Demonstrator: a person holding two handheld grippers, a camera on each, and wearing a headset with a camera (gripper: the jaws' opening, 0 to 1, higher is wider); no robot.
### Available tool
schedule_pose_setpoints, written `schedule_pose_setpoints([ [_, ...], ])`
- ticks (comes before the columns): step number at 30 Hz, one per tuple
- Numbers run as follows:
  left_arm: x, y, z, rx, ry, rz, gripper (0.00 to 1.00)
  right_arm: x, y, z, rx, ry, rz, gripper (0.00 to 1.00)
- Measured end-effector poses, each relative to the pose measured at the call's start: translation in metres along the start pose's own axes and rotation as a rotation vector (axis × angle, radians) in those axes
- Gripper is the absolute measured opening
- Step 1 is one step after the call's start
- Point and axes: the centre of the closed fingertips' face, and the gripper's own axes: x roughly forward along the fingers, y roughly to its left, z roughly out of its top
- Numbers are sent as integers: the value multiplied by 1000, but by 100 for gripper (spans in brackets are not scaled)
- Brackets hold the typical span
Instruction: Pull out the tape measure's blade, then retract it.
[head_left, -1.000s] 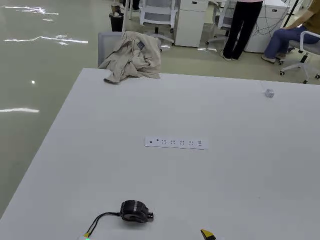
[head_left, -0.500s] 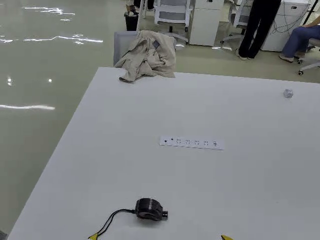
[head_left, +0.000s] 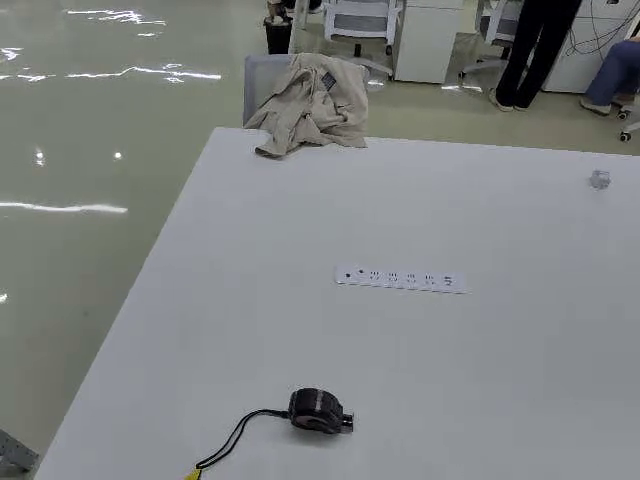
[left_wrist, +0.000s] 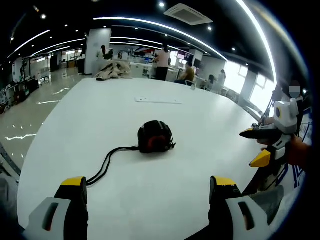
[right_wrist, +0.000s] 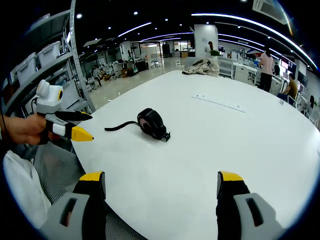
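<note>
A black tape measure (head_left: 318, 410) lies on the white table (head_left: 420, 210) near its front edge, blade in, with a black strap (head_left: 240, 440) trailing to the left. In the left gripper view the tape measure (left_wrist: 155, 136) sits ahead of my left gripper (left_wrist: 148, 185), whose yellow-tipped jaws are wide open and hold nothing. The right gripper (left_wrist: 254, 146) comes in from the right, apart from the tape. In the right gripper view my right gripper (right_wrist: 160, 177) is open short of the tape measure (right_wrist: 152, 123), and the left gripper (right_wrist: 85, 126) hovers near the strap's end.
A white power strip (head_left: 400, 279) lies mid-table. A beige jacket (head_left: 310, 105) drapes over a chair at the far edge. A small crumpled object (head_left: 599, 179) sits far right. People stand and sit beyond the table. The table's left edge drops to shiny floor.
The head camera has swung left, so everything has shifted right in the picture. The tape measure keeps its place relative to the power strip. The yellow jaw tip at bottom right has left the frame.
</note>
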Motion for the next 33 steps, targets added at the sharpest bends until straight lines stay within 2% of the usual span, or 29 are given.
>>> schedule_pose_setpoints([
  [11,-14,15,-10,4,13,27,100,-4,7,-3,-17,19,10,96],
  [22,-25,27,-9,-22,-1,57,100,-13,6,-8,-34,49,10,96],
  [33,-33,31,-13,-36,7,70,100,-22,3,-17,-23,72,-1,97],
])
